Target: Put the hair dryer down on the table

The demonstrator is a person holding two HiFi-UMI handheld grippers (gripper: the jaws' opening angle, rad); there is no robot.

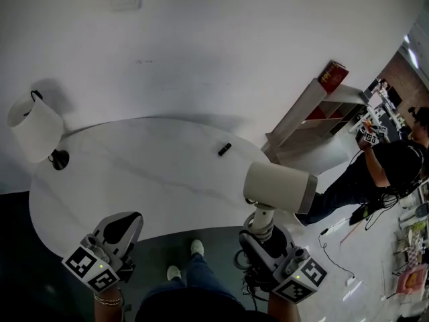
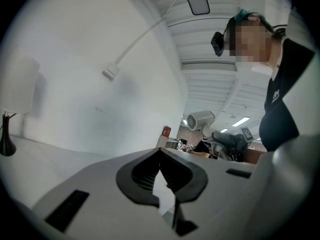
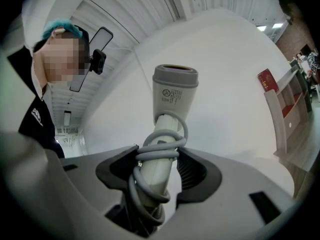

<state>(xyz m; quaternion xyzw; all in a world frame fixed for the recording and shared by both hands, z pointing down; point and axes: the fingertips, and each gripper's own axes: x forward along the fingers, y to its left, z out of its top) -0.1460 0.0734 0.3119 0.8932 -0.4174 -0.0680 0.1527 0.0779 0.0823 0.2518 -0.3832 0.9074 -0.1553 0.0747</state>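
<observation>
Pinching the handle of the hair dryer (image 1: 278,186), the right gripper (image 1: 261,232) has its jaws spread wide round the handle and the grey cord (image 3: 161,153) coiled on it, pads pressing both sides. Dryer is held up at the near right edge of the white oval tabletop (image 1: 147,173), handle down in the jaws, barrel lying crosswise with its darker end pointing away from the tabletop; it is not lying on the tabletop. Left gripper (image 1: 124,224) sits at the tabletop's near left edge, jaws pressed together at the tips with nothing between them. At the far left end of the tabletop stands a lamp (image 1: 35,129) with a white shade and a black base. A small black object (image 1: 224,149) lies toward the tabletop's far right side; cannot tell what it is. Beyond the tabletop's right end is a white shelf unit (image 1: 315,123) with a red box (image 1: 332,76) on top, and past that another person (image 1: 395,166) in dark clothes.
</observation>
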